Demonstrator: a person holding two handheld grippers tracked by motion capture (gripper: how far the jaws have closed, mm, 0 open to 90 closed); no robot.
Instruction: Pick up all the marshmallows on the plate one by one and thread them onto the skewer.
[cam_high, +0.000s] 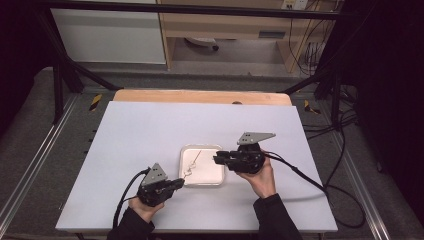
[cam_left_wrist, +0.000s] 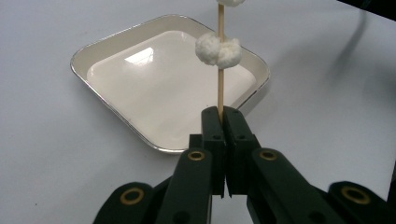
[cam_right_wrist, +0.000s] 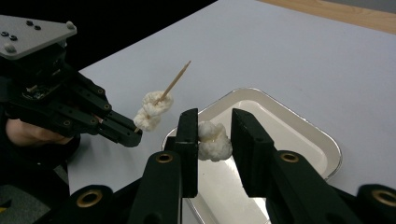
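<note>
The left gripper (cam_left_wrist: 222, 114) is clamped shut on the lower end of a thin wooden skewer (cam_left_wrist: 220, 91), which slants up over the near corner of the white tray (cam_left_wrist: 107, 46) on the counter (cam_high: 150, 130). Two white puffy pieces (cam_left_wrist: 218, 50) are threaded on the skewer above the tray's rim. The right gripper (cam_right_wrist: 214, 135), partly closed, pinches another white puffy piece (cam_right_wrist: 214, 141) between its pads above the tray, just beside the skewer's pointed tip.
</note>
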